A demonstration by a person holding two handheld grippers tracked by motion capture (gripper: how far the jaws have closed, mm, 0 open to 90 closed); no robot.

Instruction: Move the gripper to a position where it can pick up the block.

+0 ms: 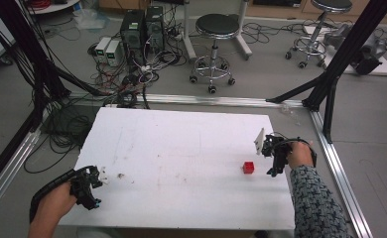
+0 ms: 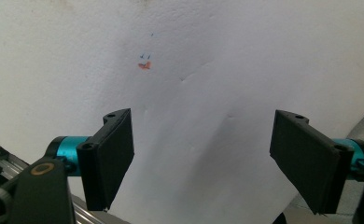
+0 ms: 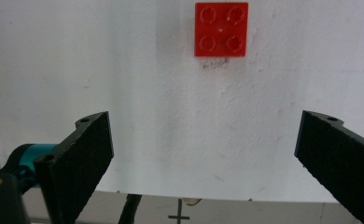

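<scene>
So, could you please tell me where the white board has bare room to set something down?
Most of the white board is bare: the whole middle stretch between the left gripper and the red brick, and the far half up to its back edge. It is tighter only between the brick and the right gripper at the right edge.

— What stands beyond the flat white foam-surfaced counter point(image 1: 181, 148)?

— A round black-cushioned stool on a chrome wheeled base point(image 1: 215, 29), on the grey floor. A second chrome stool point(image 1: 325, 15) is at the far right, cut by the upper edge.

— And to the left?

— Two black computer tower cases point(image 1: 143, 27) side by side, with two small white-and-green boxes point(image 1: 108, 50) just beside them and a tangle of black and white cables point(image 1: 132, 74) spread in front.

— What frames it all?

— Black slanted metal struts point(image 1: 340, 54) on the right, a silver aluminium rail point(image 1: 216, 100) along the counter's far edge.

— Marks on the counter?

— A small orange smudge point(image 2: 144, 66) with blue specks.
</scene>
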